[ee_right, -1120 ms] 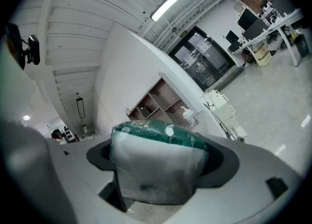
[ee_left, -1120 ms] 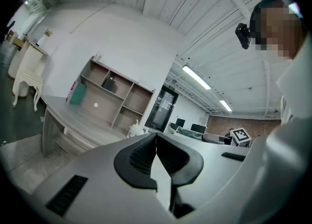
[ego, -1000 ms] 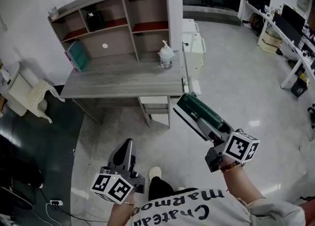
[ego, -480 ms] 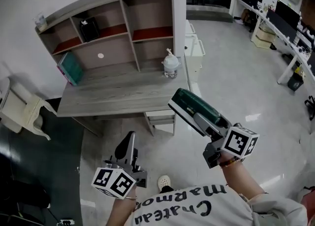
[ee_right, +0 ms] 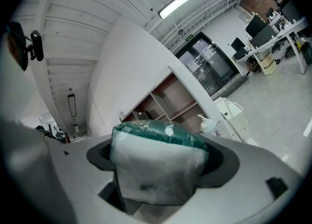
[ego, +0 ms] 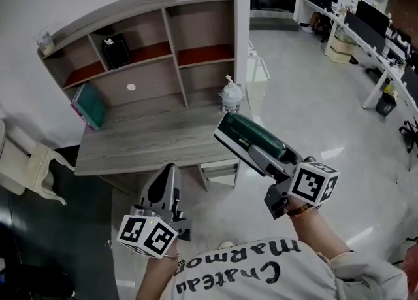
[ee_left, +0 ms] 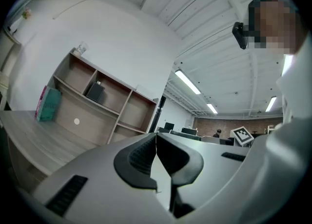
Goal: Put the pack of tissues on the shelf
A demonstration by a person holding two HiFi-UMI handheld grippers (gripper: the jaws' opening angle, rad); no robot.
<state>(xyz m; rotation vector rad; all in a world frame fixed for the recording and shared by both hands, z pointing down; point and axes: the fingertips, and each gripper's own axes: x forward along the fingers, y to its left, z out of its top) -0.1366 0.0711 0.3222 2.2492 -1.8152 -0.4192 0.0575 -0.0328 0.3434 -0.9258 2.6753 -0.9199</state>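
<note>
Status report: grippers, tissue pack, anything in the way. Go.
Left gripper shut, empty. Right gripper shut on pack of tissues, not yet on shelf. Pump bottle on desk before right compartments.

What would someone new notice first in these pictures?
The green pack of tissues clamped in the right gripper, held out toward the desk. Behind stands the wooden shelf, a pump bottle on the desk at its right. The left gripper is shut, empty.
</note>
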